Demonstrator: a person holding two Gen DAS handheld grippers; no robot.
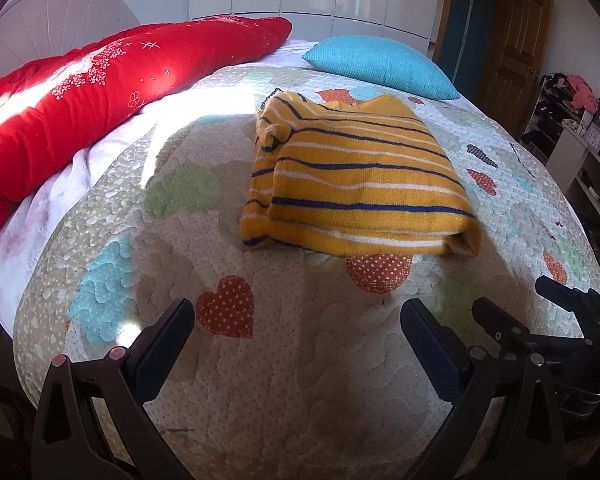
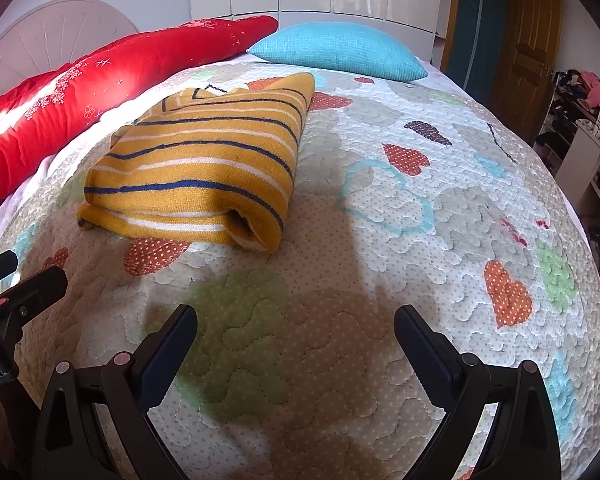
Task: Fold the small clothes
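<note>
The left gripper (image 1: 296, 320) and the right gripper (image 2: 296, 326) both hover with black fingers spread wide apart, holding nothing, above the quilted heart-patterned bedspread (image 1: 260, 380). Ahead of them, well apart from both, the folded mustard-yellow knit garment with white and navy stripes (image 1: 356, 176) lies flat on the bedspread, its rolled fold edge toward the grippers and its long axis running away toward the turquoise textured pillow (image 2: 340, 52). Its underlayers are hidden. A red patterned duvet (image 1: 80, 92) lies to the left, partly cut off.
</note>
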